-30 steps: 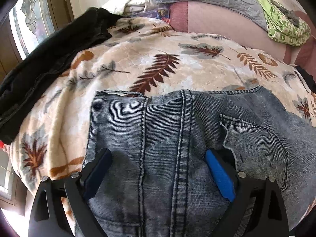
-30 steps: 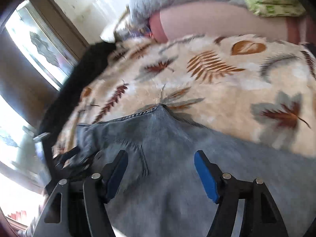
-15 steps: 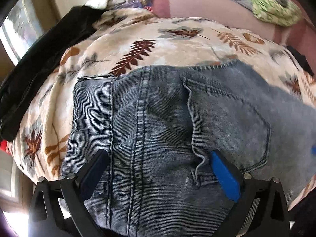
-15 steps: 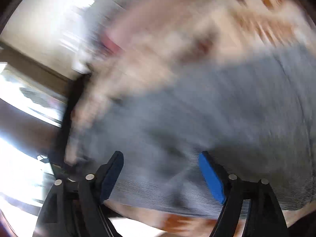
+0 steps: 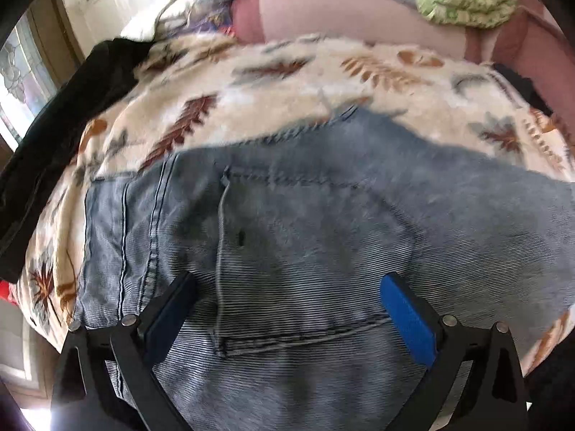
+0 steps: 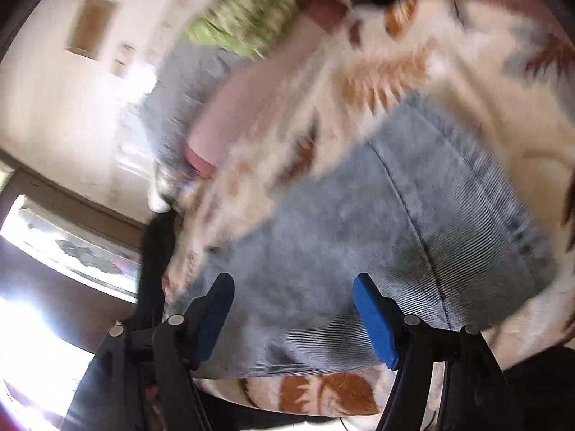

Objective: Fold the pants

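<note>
Both wide-open grippers, left gripper (image 5: pixel 285 309) and right gripper (image 6: pixel 293 309), now farther along ribbed denim pants (image 5: pixel 305 233).

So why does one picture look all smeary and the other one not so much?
Right wrist view: motion blur streaks the jeans, the leaf blanket and the green cloth, with window glare at lower left. Left wrist view: the jeans look sharper, far edges soft, fisheye-curved.

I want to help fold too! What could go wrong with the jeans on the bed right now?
Both the left gripper and the right gripper are open over the jeans, so a sloppy pinch might catch the fluffy leaf blanket underneath too. The right view is blurry from fast motion, so that grab may land off the edge. The black garment lies close and could get dragged along.
</note>
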`<state>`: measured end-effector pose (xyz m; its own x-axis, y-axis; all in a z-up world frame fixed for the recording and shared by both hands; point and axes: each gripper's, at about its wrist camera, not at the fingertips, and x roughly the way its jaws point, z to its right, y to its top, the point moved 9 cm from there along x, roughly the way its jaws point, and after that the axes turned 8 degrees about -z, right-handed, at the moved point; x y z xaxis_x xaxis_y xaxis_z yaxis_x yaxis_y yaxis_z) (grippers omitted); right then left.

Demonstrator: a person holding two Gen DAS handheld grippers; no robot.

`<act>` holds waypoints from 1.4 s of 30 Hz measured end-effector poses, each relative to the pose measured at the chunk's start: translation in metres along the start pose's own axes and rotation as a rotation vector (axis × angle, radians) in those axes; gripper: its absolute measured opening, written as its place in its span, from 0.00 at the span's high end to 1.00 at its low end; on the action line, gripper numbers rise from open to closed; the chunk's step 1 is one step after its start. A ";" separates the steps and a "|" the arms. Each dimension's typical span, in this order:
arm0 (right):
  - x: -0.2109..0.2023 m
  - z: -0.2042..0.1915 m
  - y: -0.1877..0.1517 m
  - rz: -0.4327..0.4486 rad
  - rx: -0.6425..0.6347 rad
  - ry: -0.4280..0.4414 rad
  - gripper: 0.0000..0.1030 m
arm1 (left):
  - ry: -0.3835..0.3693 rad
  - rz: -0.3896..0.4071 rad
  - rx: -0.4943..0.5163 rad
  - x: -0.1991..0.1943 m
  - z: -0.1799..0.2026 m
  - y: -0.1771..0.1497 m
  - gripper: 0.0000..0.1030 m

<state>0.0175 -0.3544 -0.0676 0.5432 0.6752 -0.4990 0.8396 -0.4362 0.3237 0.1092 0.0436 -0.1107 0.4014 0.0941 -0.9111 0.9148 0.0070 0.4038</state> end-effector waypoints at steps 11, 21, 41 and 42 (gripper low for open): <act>0.007 0.012 0.011 0.011 0.088 -0.099 0.25 | -0.043 -0.014 0.128 0.019 0.043 -0.007 0.00; -0.019 0.067 0.017 0.062 0.363 -0.170 0.25 | -0.300 0.052 -0.029 -0.014 0.051 0.006 0.00; -0.014 0.117 0.037 0.104 0.387 -0.261 0.67 | -0.268 0.029 0.247 -0.024 0.236 0.034 0.00; -0.015 0.118 0.036 0.103 0.390 -0.250 0.67 | -0.179 -0.019 0.309 -0.003 0.248 0.027 0.00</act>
<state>0.0398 -0.4505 -0.1430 0.5671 0.4737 -0.6738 0.6932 -0.7163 0.0798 0.1440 -0.2033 -0.1174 0.3602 -0.0787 -0.9296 0.8816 -0.2972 0.3667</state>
